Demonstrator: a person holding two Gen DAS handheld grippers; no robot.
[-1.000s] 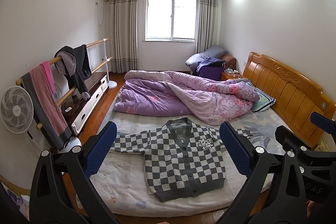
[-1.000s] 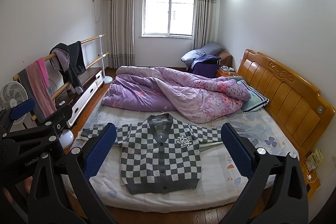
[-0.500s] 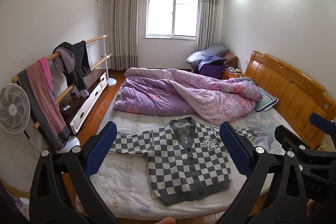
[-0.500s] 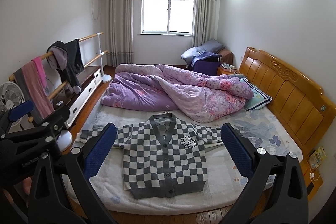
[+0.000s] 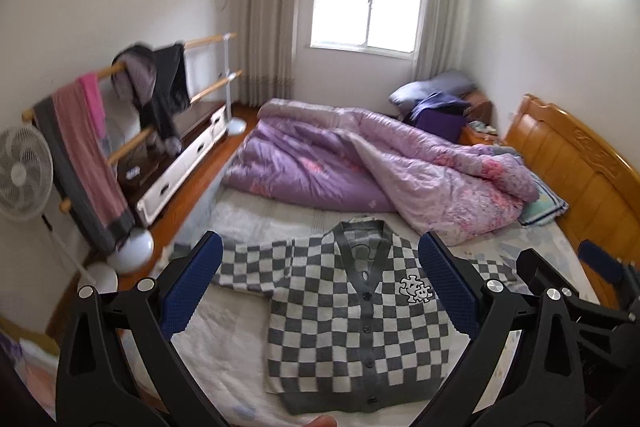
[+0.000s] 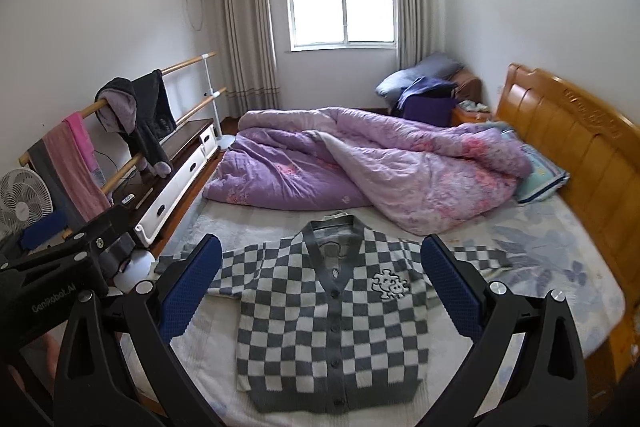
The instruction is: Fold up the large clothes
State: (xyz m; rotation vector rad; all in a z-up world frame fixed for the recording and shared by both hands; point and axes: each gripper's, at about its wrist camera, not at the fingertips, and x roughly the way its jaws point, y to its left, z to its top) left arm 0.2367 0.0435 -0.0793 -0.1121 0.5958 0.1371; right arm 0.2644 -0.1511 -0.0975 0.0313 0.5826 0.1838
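A grey-and-white checkered cardigan (image 5: 356, 323) (image 6: 332, 331) lies flat and buttoned on the bed's near half, both sleeves spread sideways, collar toward the purple quilt. My left gripper (image 5: 320, 291) hovers open in the air above the near edge of the bed, blue pads wide apart, holding nothing. My right gripper (image 6: 320, 287) is likewise open and empty, level with the left one. Each gripper shows at the edge of the other's view: the right one (image 5: 600, 267) at the right edge of the left wrist view, the left one (image 6: 44, 231) at the left edge of the right wrist view.
A crumpled purple quilt (image 6: 360, 171) fills the bed's far half, with a pillow (image 6: 540, 175) by the wooden headboard (image 6: 576, 147). Left of the bed stand a clothes rail with hanging garments (image 6: 136, 115), a low cabinet (image 6: 176, 167) and a fan (image 6: 24, 199).
Both grippers have moved closer to the bed and tilted down a little, so the cardigan looks larger. Both stay open. The cardigan has not moved.
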